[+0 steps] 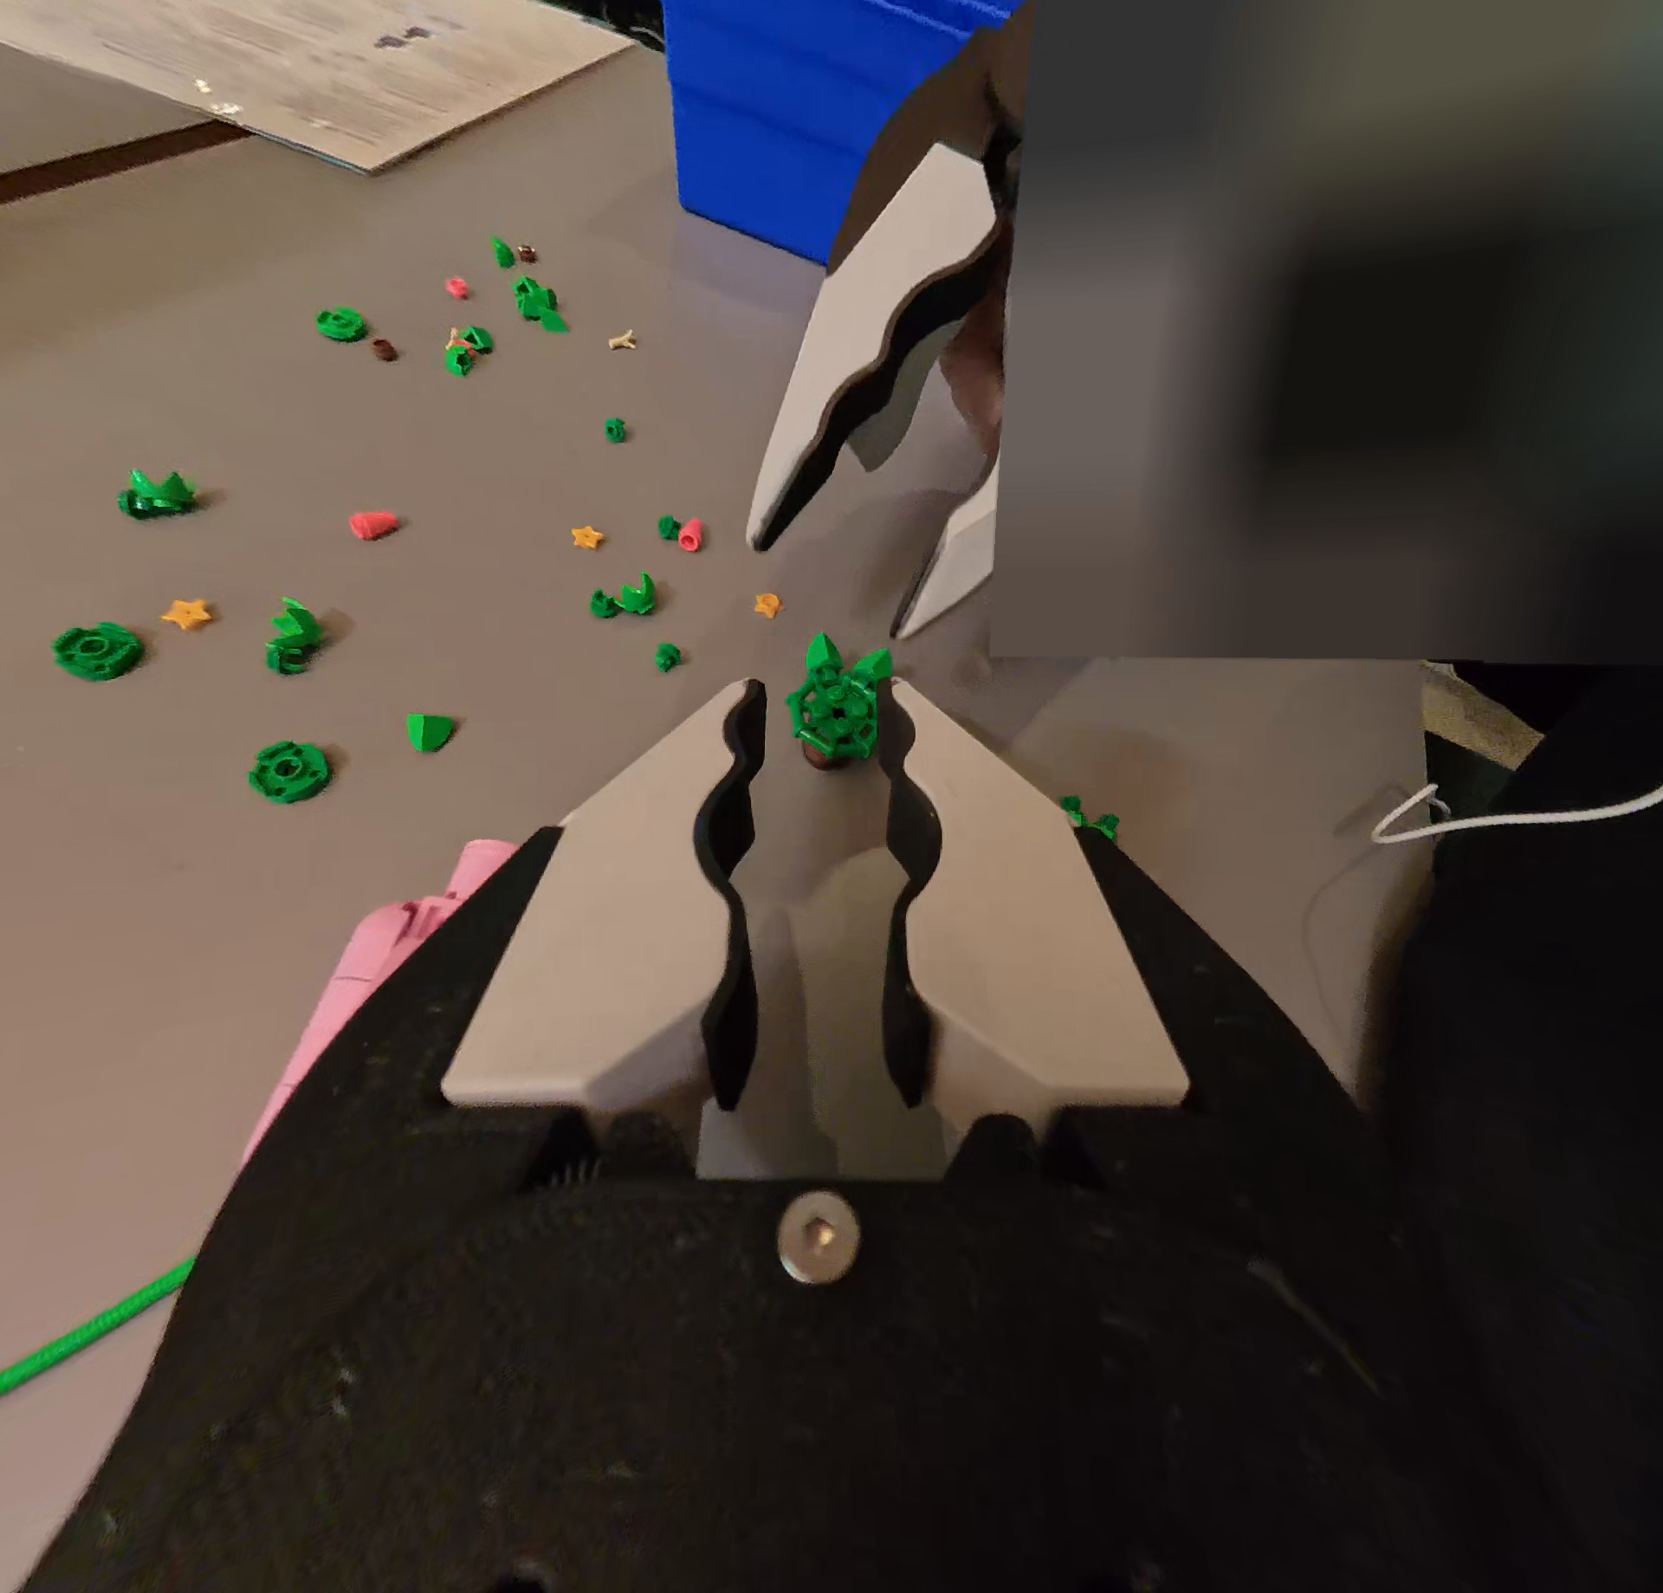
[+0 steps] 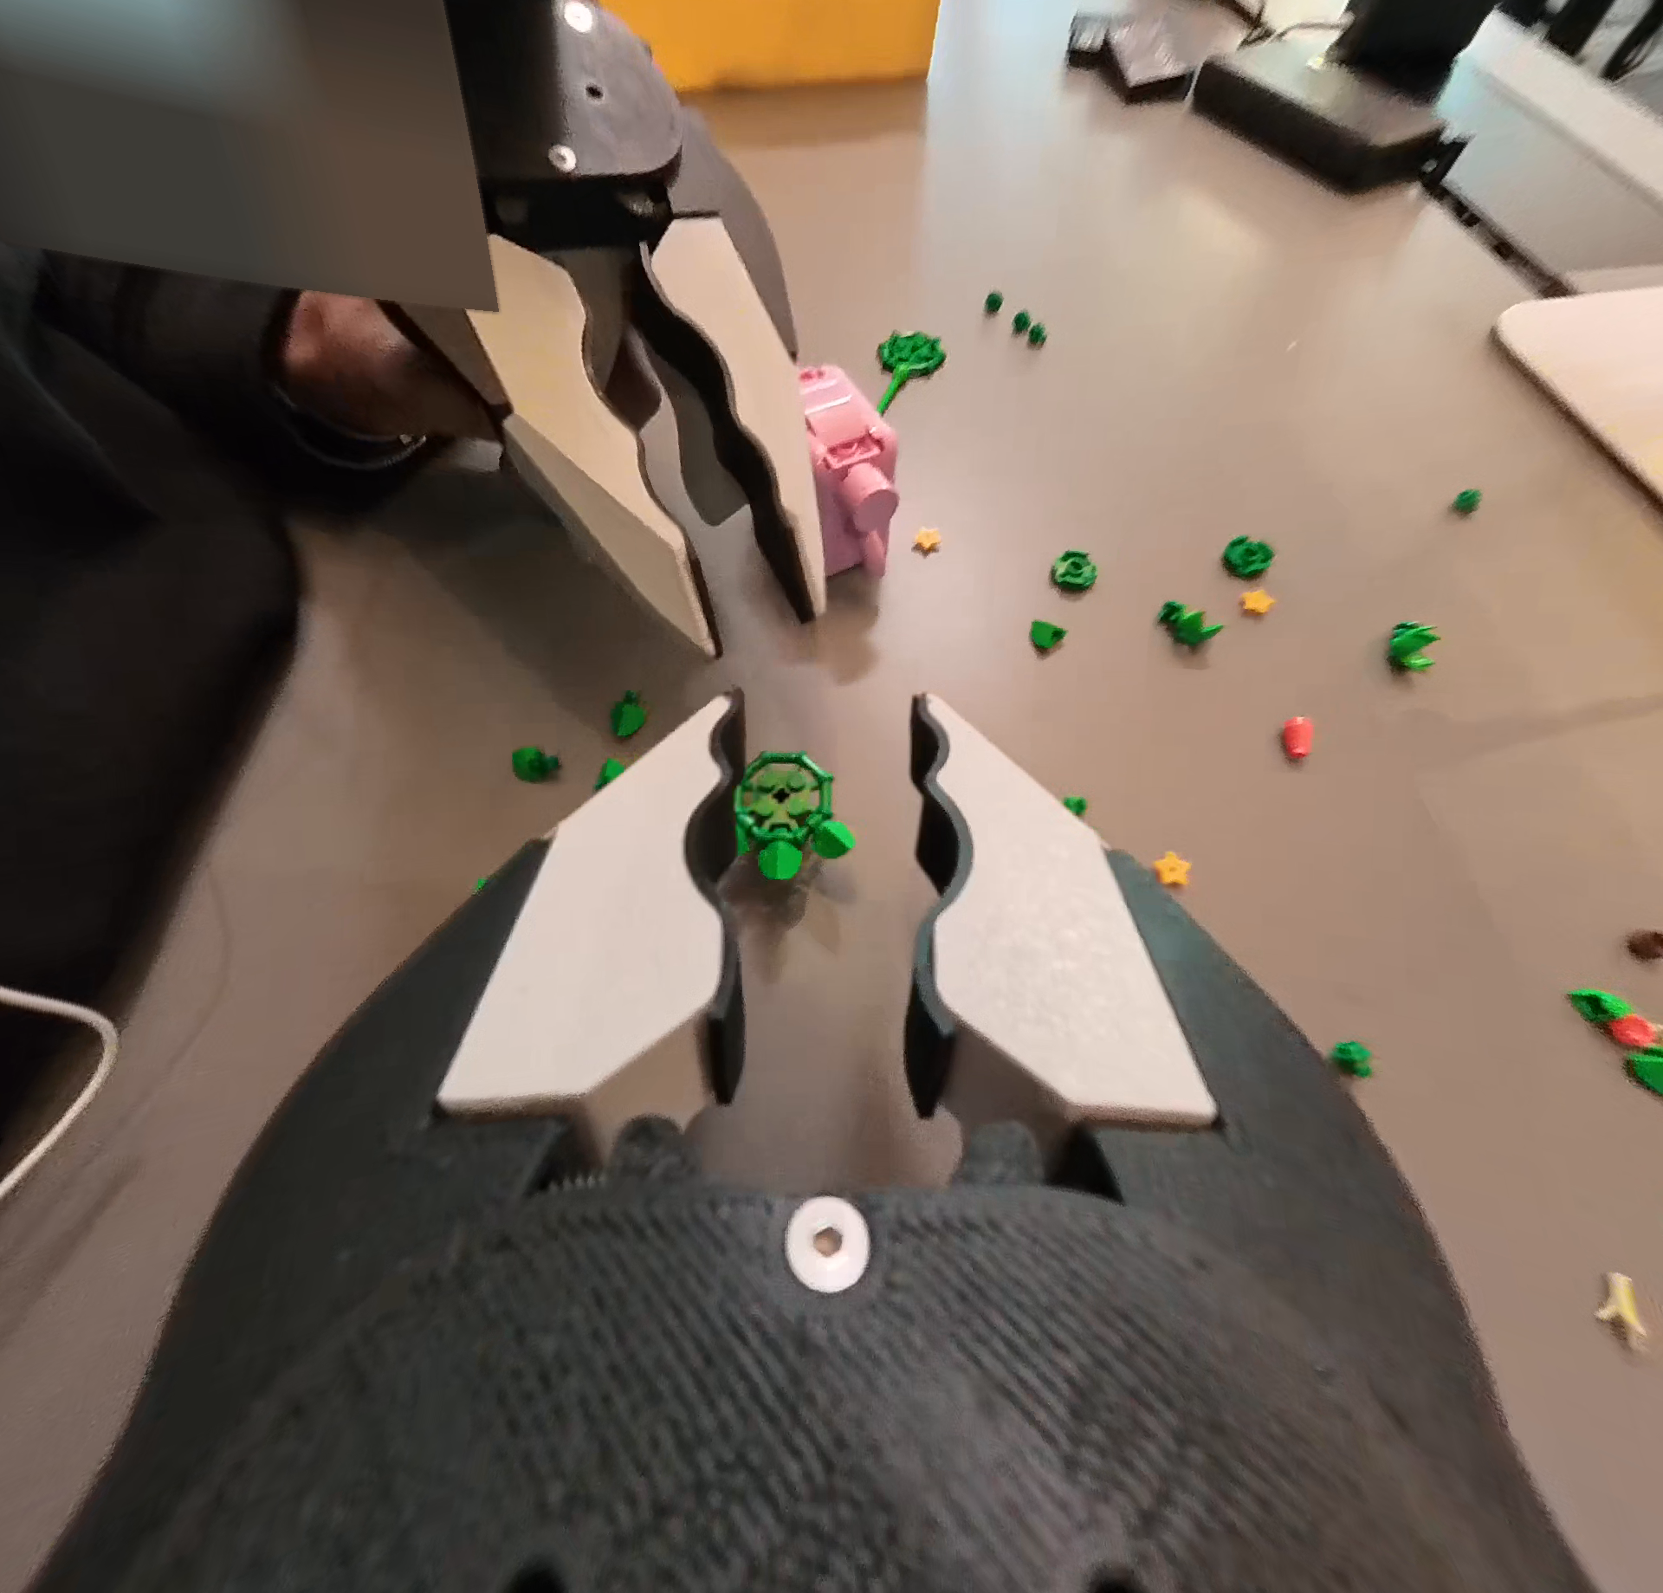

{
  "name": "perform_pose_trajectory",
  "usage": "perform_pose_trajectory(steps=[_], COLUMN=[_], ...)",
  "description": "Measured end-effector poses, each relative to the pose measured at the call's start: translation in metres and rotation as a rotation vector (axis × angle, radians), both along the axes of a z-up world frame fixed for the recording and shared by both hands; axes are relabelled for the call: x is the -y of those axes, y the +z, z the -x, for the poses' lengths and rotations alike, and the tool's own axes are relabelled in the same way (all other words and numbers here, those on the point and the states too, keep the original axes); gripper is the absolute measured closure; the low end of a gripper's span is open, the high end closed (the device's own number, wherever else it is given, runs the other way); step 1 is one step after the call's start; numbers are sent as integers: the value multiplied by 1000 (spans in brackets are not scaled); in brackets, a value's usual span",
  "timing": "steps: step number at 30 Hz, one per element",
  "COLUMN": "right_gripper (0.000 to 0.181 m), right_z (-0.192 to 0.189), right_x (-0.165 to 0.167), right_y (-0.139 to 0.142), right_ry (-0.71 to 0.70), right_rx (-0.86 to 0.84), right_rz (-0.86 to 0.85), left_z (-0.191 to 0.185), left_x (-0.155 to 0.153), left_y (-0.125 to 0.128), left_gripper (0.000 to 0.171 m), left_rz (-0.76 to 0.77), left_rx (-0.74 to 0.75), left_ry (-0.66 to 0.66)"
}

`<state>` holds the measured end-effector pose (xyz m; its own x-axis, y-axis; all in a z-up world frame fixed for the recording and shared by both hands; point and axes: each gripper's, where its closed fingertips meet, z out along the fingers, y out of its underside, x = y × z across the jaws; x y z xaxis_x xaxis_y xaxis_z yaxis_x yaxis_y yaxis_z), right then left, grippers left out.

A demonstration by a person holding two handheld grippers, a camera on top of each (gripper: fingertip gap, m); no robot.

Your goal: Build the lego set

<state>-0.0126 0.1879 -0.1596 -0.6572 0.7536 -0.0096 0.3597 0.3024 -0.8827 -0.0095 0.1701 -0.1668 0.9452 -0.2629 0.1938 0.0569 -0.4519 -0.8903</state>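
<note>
A small green assembly [image 1: 832,708], a round web-like piece with two pointed leaves on a brown stub, sits on the grey table [image 1: 504,830]. In the left wrist view it shows between the tips of my left gripper [image 1: 821,686], which is open. My right gripper [image 1: 828,587] points in from the far side, also open. In the right wrist view the same assembly [image 2: 783,807] lies between the fingers of my right gripper [image 2: 826,708], close against its left finger. My left gripper [image 2: 760,630] stands opposite, tips near the table. Neither gripper is shut on the assembly.
Loose pieces lie scattered: green round plates [image 1: 97,650], orange stars [image 1: 187,614], red cones [image 1: 372,524], leaves. A pink lego block [image 2: 850,470] and a green stem piece [image 2: 909,357] stand behind the left gripper. A blue bin [image 1: 810,83], booklet [image 1: 306,47] and yellow bin [image 2: 756,2] are farther back. Less than 4 cm separates the two grippers' tips. Between my left fingertips and the pink lego block [image 2: 850,470] there is roughly 7 cm.
</note>
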Motion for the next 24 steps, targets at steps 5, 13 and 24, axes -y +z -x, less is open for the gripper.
perform_pose_trajectory(steps=[5, 13, 24], right_gripper=[148, 150, 151], right_z=[4, 6, 6], right_x=[-10, -16, -14], right_y=[9, 7, 7], right_ry=[-42, -62, -58], right_rx=[-55, -50, -51], right_rz=[22, 31, 11], left_z=[-23, -55, -81], left_x=[9, 27, 30], left_y=[1, -47, -47], left_gripper=[154, 150, 155], left_rz=[1, 227, 197], left_rx=[35, -170, -234], left_ry=[-168, -358, -457])
